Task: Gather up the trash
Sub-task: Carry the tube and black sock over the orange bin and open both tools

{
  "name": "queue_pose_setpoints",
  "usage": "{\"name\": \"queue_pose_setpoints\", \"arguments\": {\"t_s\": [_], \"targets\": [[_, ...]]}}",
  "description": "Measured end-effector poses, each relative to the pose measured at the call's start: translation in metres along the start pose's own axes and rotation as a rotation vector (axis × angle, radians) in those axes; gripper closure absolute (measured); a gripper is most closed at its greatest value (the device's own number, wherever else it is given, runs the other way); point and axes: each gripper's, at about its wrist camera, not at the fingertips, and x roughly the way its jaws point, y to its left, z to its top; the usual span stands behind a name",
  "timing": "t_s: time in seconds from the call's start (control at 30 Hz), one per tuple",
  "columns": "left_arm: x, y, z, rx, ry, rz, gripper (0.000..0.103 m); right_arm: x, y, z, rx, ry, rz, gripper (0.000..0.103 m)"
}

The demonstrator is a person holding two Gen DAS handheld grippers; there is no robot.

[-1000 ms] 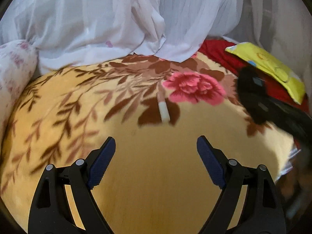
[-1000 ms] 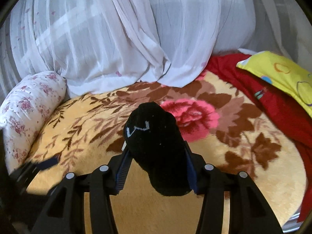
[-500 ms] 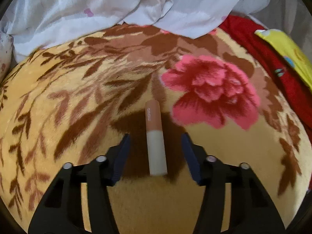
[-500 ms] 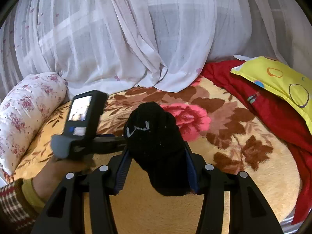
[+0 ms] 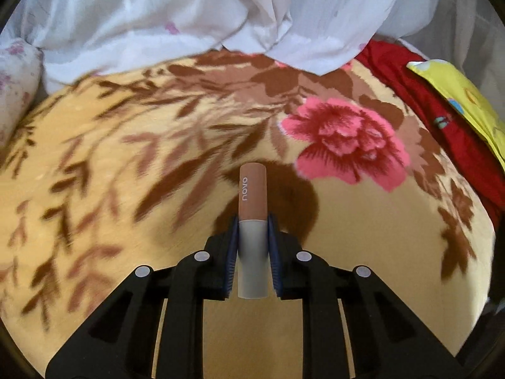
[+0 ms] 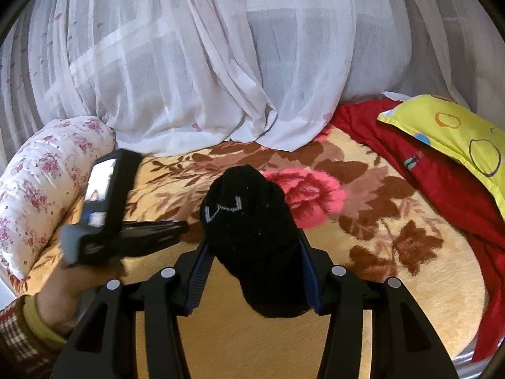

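My left gripper (image 5: 252,224) is shut on a small lip balm tube (image 5: 252,208) with a tan cap and a pale grey body, held just above the flowered yellow blanket (image 5: 126,189). My right gripper (image 6: 254,249) is shut on a rolled black sock (image 6: 249,221), held above the same blanket (image 6: 394,268). In the right wrist view the left gripper's body (image 6: 107,214) and the hand holding it show at the left, its fingers hidden behind the sock.
A white sheer curtain (image 6: 221,63) hangs behind the bed. A pink-flowered bolster (image 6: 38,183) lies at the left. A red cloth (image 6: 442,183) and a yellow pillow (image 6: 448,129) lie at the right edge.
My left gripper moved forward over the tube, closed on it and lifted it slightly. My right gripper kept the sock and rose a little.
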Motion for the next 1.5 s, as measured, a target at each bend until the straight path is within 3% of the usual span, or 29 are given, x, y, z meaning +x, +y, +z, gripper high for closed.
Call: {"name": "queue_pose_setpoints", "arguments": {"t_s": [0.2, 0.37, 0.53, 0.7, 0.93, 1.27, 1.3, 1.37, 1.4, 1.43, 1.5], "targets": [[-0.061, 0.014, -0.048, 0.012, -0.025, 0.001, 0.085, -0.020, 0.026, -0.011, -0.030, 0.016, 0.052, 0.053], [-0.104, 0.016, -0.099, 0.018, -0.023, -0.031, 0.085, -0.042, 0.052, -0.033, -0.057, 0.086, 0.146, 0.053], [-0.136, 0.016, -0.160, 0.026, 0.029, -0.088, 0.085, -0.068, 0.082, -0.072, -0.121, 0.201, 0.230, 0.053], [-0.151, 0.007, -0.218, 0.060, 0.114, -0.141, 0.085, -0.082, 0.100, -0.120, -0.159, 0.326, 0.251, 0.053], [-0.158, 0.002, -0.262, 0.072, 0.185, -0.177, 0.085, -0.087, 0.110, -0.179, -0.145, 0.487, 0.275, 0.053], [-0.163, 0.000, -0.289, 0.064, 0.227, -0.177, 0.085, -0.097, 0.109, -0.202, -0.173, 0.545, 0.237, 0.048], [-0.163, 0.000, -0.289, 0.052, 0.226, -0.170, 0.084, -0.097, 0.110, -0.203, -0.179, 0.552, 0.231, 0.045], [-0.168, 0.004, -0.288, 0.015, 0.206, -0.140, 0.061, -0.100, 0.110, -0.203, -0.187, 0.544, 0.225, 0.027], [-0.171, 0.005, -0.286, -0.001, 0.185, -0.111, 0.036, -0.102, 0.111, -0.201, -0.193, 0.532, 0.219, 0.027], [-0.178, 0.007, -0.284, -0.026, 0.129, -0.054, 0.021, -0.106, 0.112, -0.197, -0.207, 0.510, 0.213, 0.026], [-0.192, 0.009, -0.280, -0.059, 0.033, 0.005, 0.018, -0.110, 0.112, -0.191, -0.229, 0.478, 0.190, 0.024]]}}
